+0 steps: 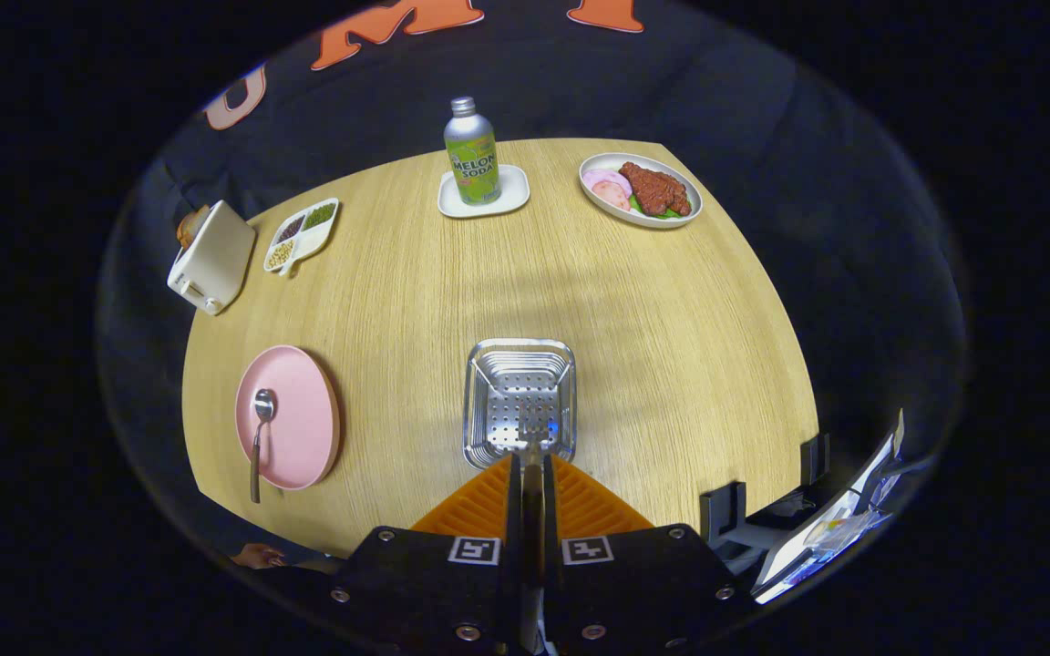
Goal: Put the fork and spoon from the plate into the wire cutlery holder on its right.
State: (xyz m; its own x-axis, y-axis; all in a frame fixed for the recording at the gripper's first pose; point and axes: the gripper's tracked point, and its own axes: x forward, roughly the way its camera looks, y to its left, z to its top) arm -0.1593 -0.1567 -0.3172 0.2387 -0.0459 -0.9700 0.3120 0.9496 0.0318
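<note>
My gripper (532,463) is shut on the fork (532,435), whose handle runs between the two orange fingers (479,501). The fork's tines point forward over the near end of the perforated metal cutlery holder (519,364), which stands just ahead of the fingertips. I cannot tell whether the tines touch the holder's bottom. To the holder's left lies the pink plate (302,410). The spoon (258,442) rests on the plate, bowl pointing away, with its handle sticking out over the plate's near rim.
At the table's far side stand a melon soda bottle (471,153) on a white coaster and a plate of meat (641,189). A toaster (212,257) and a divided snack dish (301,235) sit far left. A black stand (725,512) with papers is near right.
</note>
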